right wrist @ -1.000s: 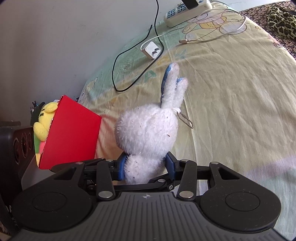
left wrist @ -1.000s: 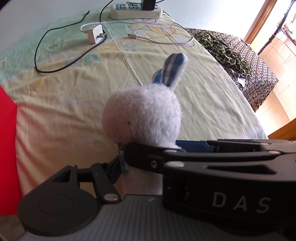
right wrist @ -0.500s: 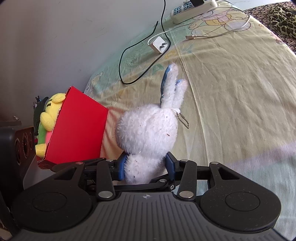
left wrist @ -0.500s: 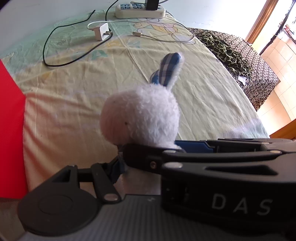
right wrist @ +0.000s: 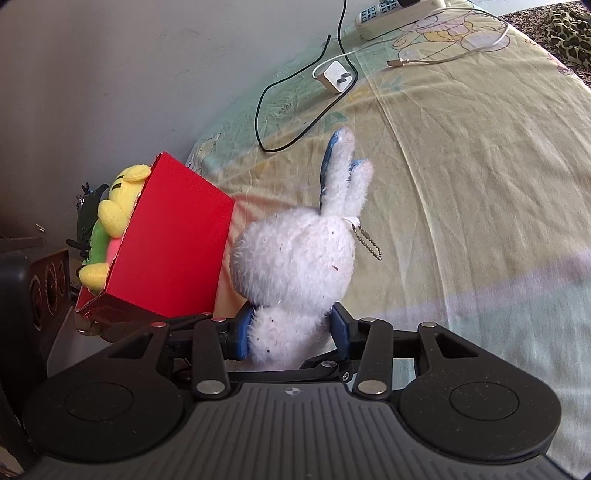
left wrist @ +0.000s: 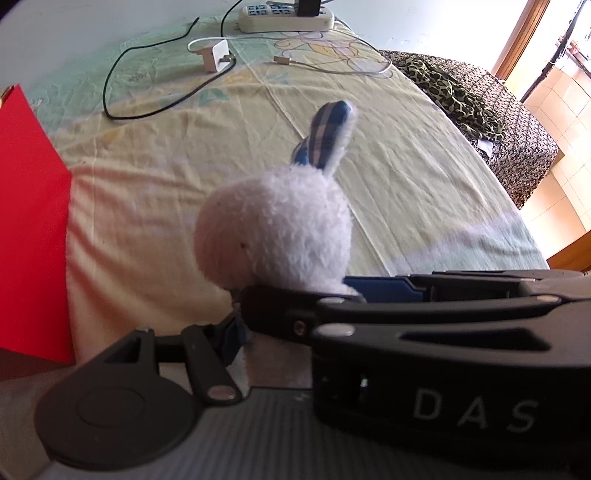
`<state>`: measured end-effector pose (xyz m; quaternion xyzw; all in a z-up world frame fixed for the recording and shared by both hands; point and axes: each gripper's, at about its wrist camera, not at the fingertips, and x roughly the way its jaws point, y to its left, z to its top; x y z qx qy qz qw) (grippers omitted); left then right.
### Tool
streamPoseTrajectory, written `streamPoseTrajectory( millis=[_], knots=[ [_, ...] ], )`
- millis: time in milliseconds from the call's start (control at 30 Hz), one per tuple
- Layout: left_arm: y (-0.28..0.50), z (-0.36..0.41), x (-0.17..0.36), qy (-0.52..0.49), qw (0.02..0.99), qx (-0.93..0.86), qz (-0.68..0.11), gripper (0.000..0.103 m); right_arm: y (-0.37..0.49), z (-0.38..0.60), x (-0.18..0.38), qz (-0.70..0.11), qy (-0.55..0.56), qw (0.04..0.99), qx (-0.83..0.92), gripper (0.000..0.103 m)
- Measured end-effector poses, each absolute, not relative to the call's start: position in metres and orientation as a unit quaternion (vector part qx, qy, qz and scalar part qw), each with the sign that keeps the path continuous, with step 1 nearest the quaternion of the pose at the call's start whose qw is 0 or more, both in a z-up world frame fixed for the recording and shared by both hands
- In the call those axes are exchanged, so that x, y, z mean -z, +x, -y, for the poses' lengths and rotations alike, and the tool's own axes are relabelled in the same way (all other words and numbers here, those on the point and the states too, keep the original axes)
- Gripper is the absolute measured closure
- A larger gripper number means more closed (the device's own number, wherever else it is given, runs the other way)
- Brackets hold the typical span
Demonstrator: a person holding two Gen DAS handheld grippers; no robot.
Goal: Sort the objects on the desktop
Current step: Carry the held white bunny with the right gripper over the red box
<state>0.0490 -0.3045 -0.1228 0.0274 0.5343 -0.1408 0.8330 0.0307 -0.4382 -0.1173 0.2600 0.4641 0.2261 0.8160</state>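
A white plush rabbit with blue-lined ears and a bead chain hangs over the yellow sheet. My right gripper is shut on its lower body, blue pads pressing both sides. In the left wrist view the rabbit rises behind the right gripper, which crosses from the right. My left gripper also clamps the rabbit's base; one blue pad touches the fur and the other finger is hidden. A red box stands just left of the rabbit, with a yellow plush toy inside.
At the far end of the sheet lie a power strip, a white charger, a black cable and a white cable. A camouflage cloth lies at the right. A dark speaker sits left of the box.
Both grippers have carried the rabbit to the left, toward the red box, which now stands closer beside it. Neither grip has changed.
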Motion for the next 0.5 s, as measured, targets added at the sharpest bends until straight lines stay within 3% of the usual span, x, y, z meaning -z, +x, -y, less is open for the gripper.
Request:
streamPoseTrajectory(
  millis=[500],
  knots=[
    [0.022,0.248,0.119,0.046,0.820,0.185,-0.540,0.044,-0.005,0.383,0.113,-0.458,0.276,0.824,-0.186,0.057]
  ],
)
